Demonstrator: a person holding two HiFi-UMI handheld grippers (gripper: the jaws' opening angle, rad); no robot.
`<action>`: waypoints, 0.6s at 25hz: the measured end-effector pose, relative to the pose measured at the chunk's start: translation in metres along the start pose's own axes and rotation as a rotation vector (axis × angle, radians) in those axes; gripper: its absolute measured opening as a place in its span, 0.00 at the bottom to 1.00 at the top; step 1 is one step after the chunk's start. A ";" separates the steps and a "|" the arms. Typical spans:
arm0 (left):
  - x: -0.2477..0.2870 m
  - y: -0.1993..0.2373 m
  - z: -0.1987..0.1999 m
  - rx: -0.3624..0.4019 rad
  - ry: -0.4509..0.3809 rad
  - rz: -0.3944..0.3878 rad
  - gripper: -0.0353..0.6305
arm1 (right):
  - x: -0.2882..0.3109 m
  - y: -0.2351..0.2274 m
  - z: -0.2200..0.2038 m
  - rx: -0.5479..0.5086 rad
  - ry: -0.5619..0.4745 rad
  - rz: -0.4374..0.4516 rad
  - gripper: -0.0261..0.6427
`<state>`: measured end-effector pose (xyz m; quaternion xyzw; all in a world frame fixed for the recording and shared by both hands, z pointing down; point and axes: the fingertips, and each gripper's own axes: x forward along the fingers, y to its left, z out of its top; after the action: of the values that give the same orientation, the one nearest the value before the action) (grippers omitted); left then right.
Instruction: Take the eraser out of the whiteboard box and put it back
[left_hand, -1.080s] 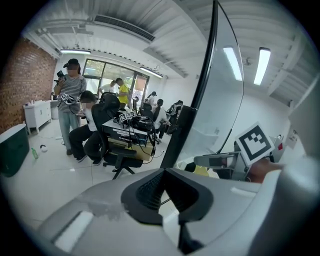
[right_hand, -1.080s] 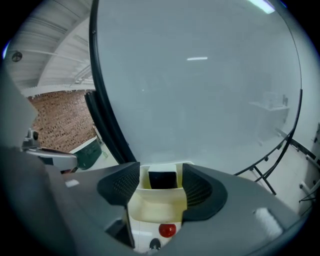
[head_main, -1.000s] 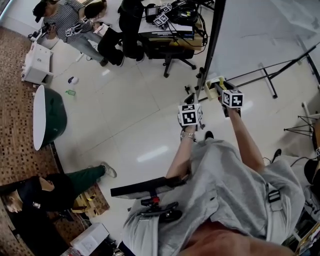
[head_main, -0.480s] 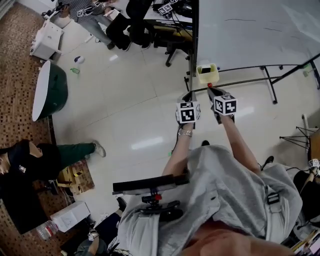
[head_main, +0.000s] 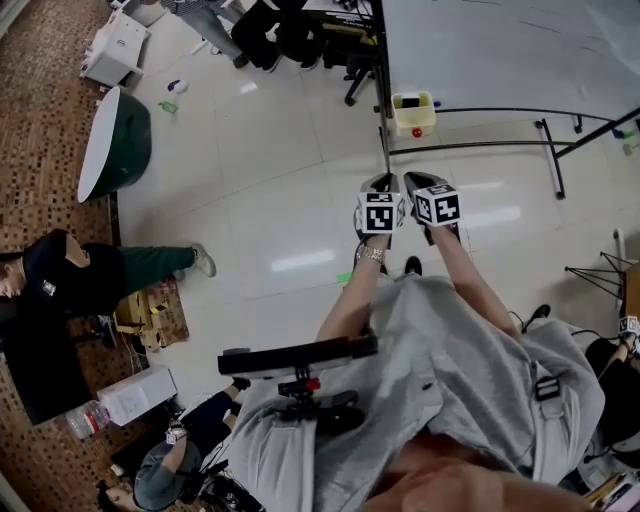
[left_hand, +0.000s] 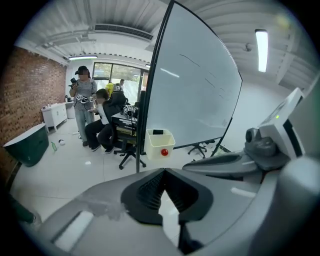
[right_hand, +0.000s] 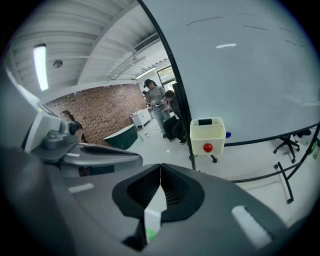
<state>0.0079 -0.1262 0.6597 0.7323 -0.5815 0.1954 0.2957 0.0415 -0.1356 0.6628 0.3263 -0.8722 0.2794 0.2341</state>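
A cream box (head_main: 413, 113) hangs at the lower left corner of the whiteboard (head_main: 500, 50), with a red knob on its front. The dark eraser (head_main: 410, 101) lies in its top. In the head view both grippers are held side by side over the floor, well short of the box. My left gripper (head_main: 383, 183) is shut and holds nothing. My right gripper (head_main: 415, 181) is shut and empty too. The box (left_hand: 160, 144) with the eraser (left_hand: 158, 132) sits beyond the closed left gripper (left_hand: 164, 170). Beyond the right gripper (right_hand: 160, 166) are the box (right_hand: 207, 135) and eraser (right_hand: 205, 122).
The whiteboard's stand legs (head_main: 550, 155) spread over the white floor at right. An office chair (head_main: 355, 70) and people (head_main: 250, 25) are behind the board's left edge. A green tub (head_main: 115, 145) stands at far left, a seated person (head_main: 60, 290) below it.
Both grippers have drawn back from the box, which now lies farther off. The right gripper, which was at the box a second ago, has come away empty.
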 end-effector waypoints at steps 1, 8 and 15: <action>-0.001 -0.002 0.005 0.002 -0.008 -0.008 0.06 | -0.002 0.003 0.004 -0.007 -0.008 -0.005 0.05; -0.011 0.000 0.020 0.012 -0.049 -0.030 0.06 | -0.003 0.023 0.018 -0.031 -0.033 -0.021 0.05; -0.019 0.008 0.027 -0.013 -0.078 -0.042 0.06 | -0.006 0.031 0.027 -0.023 -0.062 -0.028 0.05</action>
<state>-0.0056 -0.1315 0.6291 0.7495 -0.5781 0.1567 0.2819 0.0177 -0.1311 0.6292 0.3441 -0.8776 0.2557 0.2146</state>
